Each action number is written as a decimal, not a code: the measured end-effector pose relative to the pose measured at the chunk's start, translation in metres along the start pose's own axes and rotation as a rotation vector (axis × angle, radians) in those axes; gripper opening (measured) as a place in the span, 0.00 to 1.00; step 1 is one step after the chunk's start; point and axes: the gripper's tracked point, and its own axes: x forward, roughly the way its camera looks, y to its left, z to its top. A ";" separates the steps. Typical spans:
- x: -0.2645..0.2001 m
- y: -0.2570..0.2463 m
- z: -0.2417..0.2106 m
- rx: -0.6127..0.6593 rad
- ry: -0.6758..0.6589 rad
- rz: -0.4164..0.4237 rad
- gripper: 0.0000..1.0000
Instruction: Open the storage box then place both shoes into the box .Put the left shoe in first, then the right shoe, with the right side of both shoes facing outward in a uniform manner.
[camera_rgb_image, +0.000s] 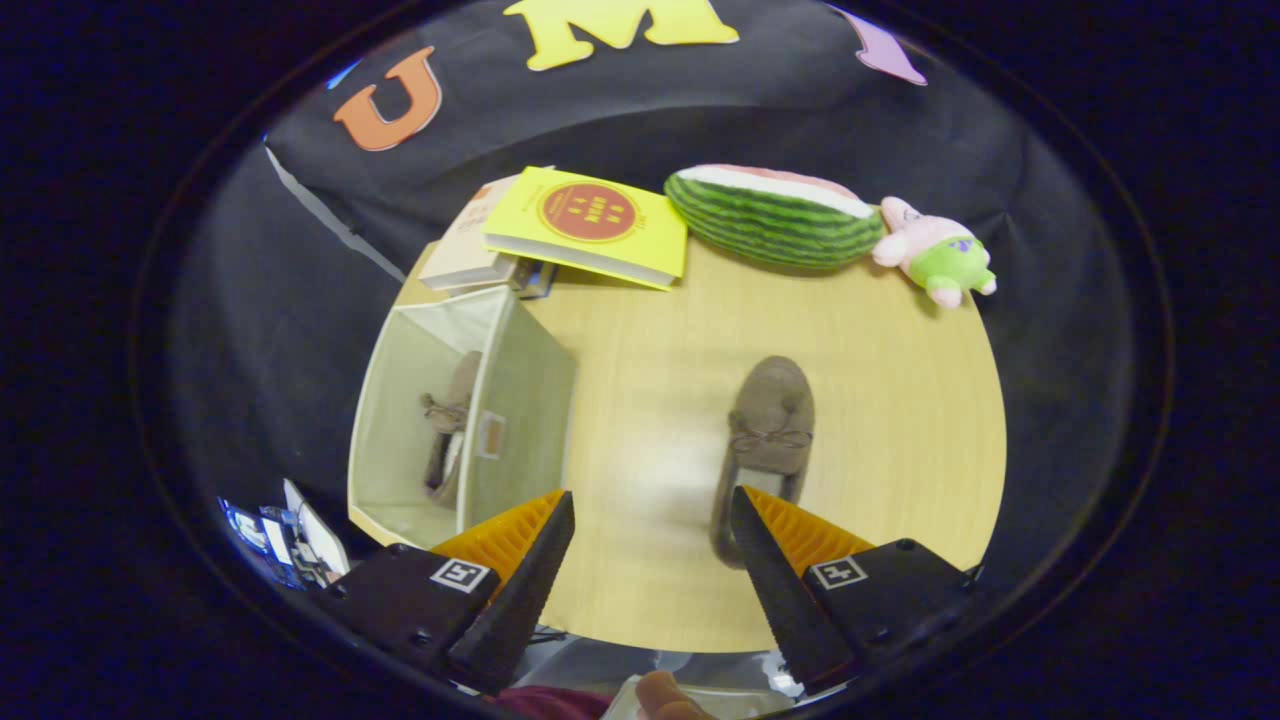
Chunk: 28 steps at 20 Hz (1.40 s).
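Observation:
A pale fabric storage box stands open on the wooden table, ahead of my left finger. One brown suede shoe lies on its side inside the box, against its wall. The other brown shoe, with a small bow, rests sole-down on the table just ahead of my right finger, its heel end partly hidden behind that finger. My gripper hovers above the table with its fingers spread wide and nothing between them.
At the table's far edge lie a yellow book on top of other books, a plush watermelon slice and a small pink and green plush toy. A fingertip shows below the gripper.

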 end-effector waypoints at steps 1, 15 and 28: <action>0.006 -0.014 -0.002 0.009 0.012 -0.012 1.00; 0.097 -0.133 -0.042 0.124 0.197 -0.166 0.91; 0.131 -0.114 -0.043 0.104 0.220 -0.001 0.07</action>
